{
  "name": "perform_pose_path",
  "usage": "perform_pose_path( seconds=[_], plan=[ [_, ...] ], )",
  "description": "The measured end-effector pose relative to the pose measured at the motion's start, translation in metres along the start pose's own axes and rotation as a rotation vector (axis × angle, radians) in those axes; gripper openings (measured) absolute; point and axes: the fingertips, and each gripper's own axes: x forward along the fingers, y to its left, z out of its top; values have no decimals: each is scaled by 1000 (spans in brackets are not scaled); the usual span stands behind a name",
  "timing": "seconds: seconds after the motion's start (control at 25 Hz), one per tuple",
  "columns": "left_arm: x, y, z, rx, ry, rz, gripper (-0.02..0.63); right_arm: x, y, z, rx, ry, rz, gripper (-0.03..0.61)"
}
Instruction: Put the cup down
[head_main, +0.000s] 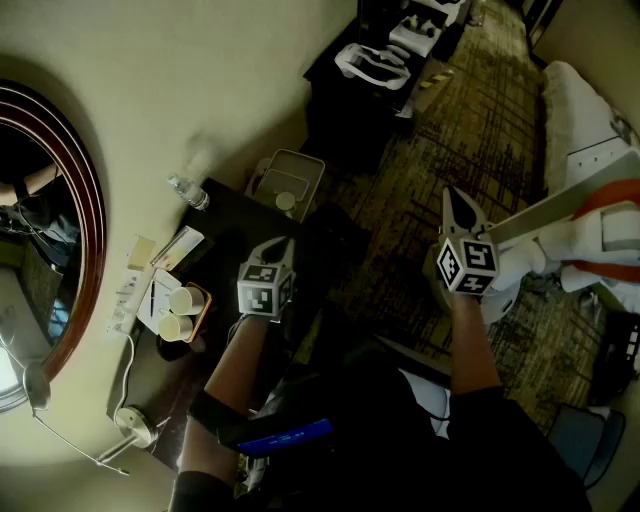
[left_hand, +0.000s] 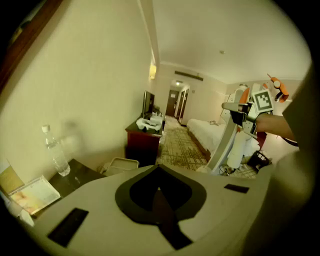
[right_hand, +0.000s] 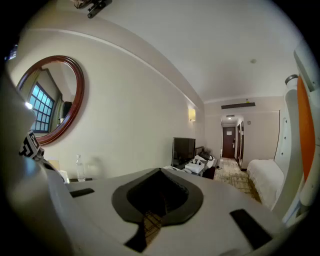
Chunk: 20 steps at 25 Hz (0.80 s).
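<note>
Neither gripper has a cup. The left gripper (head_main: 281, 247), at the middle of the head view, has its jaws pressed together with nothing between them, and its own view shows only the room past the closed tips. The right gripper (head_main: 452, 200), right of centre and over the carpet, is likewise closed and empty. Two cups (head_main: 181, 312) sit side by side on a tray (head_main: 207, 300) at the lower left, on the dark table (head_main: 240, 215) under the mirror (head_main: 70, 170), with a bottle (head_main: 188, 192) further up the frame. The left gripper hangs near the tray, to its right, and touches neither cup. Judging from this, the putting-down looks done, or no cup is in hand at this moment. If a cup is to be handled, the next move calls for the left jaws to part, swing left over the tray and close on one rim without knocking its neighbour.
</note>
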Motion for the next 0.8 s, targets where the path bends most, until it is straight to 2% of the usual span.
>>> perform_pose_path(
  seconds=[0.08,0.28,0.4,0.6,0.8],
  plan=[
    [-14,-7,30,-3,-53,22,2,0,0,-12,7,27,4,12],
    [-35,-5,77,35,-209,78,2,2,7,-50,23,116,27,12],
    [-40,6,87,63,-278,110,2,2,13,-74,41,170,46,12],
    [-53,31,79,61,-310,165,2,9,35,-80,41,190,96,12],
    [-96,51,69,7,-290,254,2,35,86,-72,15,185,210,12]
  ],
)
